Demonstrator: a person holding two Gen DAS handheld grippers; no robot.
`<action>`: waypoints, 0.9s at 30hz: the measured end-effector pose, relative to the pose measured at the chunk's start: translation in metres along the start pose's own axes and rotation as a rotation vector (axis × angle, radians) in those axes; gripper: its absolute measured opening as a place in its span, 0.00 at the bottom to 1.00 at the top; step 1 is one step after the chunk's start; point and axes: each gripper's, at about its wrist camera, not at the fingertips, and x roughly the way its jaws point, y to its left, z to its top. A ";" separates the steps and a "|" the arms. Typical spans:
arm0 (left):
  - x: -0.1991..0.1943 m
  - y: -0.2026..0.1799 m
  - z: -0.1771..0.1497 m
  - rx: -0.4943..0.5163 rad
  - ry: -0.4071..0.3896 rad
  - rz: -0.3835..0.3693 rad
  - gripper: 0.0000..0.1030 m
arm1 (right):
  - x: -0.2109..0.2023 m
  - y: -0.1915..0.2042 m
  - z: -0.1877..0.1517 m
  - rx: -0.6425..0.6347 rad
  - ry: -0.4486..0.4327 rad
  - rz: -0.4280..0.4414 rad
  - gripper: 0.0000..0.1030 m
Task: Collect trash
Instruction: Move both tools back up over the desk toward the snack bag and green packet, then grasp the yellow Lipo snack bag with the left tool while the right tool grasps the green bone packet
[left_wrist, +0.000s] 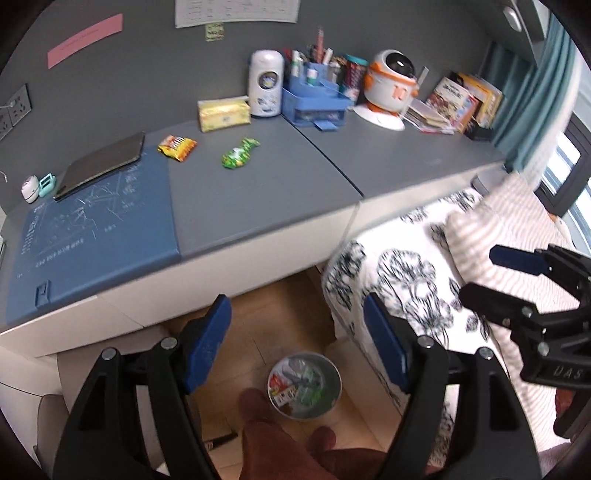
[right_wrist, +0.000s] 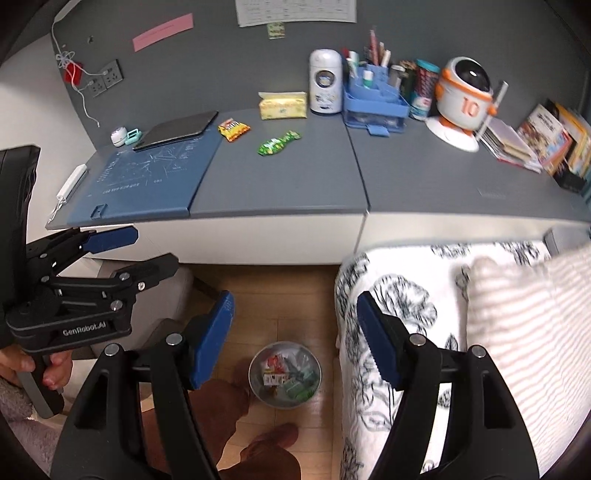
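Note:
Two snack wrappers lie on the grey desk: a yellow-orange one (left_wrist: 177, 147) (right_wrist: 233, 130) and a green one (left_wrist: 239, 153) (right_wrist: 277, 143). A small metal bin (left_wrist: 305, 386) (right_wrist: 284, 374) holding several wrappers stands on the wood floor under the desk. My left gripper (left_wrist: 297, 341) is open and empty, held above the floor in front of the desk; it also shows in the right wrist view (right_wrist: 142, 249). My right gripper (right_wrist: 295, 338) is open and empty beside it; it also shows in the left wrist view (left_wrist: 476, 273).
The desk (left_wrist: 258, 184) carries a dark tablet (left_wrist: 101, 164), a blue mat (left_wrist: 99, 229), a tissue pack (left_wrist: 223, 114), a blue organiser (left_wrist: 316, 99), a robot toy (left_wrist: 389, 86) and books (left_wrist: 458, 103). A patterned bed (left_wrist: 424, 288) lies to the right. The person's legs (right_wrist: 229, 410) are below.

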 end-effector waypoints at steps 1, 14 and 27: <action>0.002 0.005 0.005 -0.009 -0.005 0.003 0.72 | 0.005 0.002 0.007 -0.008 0.000 0.002 0.64; 0.073 0.123 0.120 -0.032 -0.008 0.026 0.72 | 0.107 0.038 0.140 0.026 0.005 0.000 0.64; 0.169 0.203 0.208 0.057 0.039 0.073 0.72 | 0.218 0.059 0.232 0.106 0.060 -0.022 0.65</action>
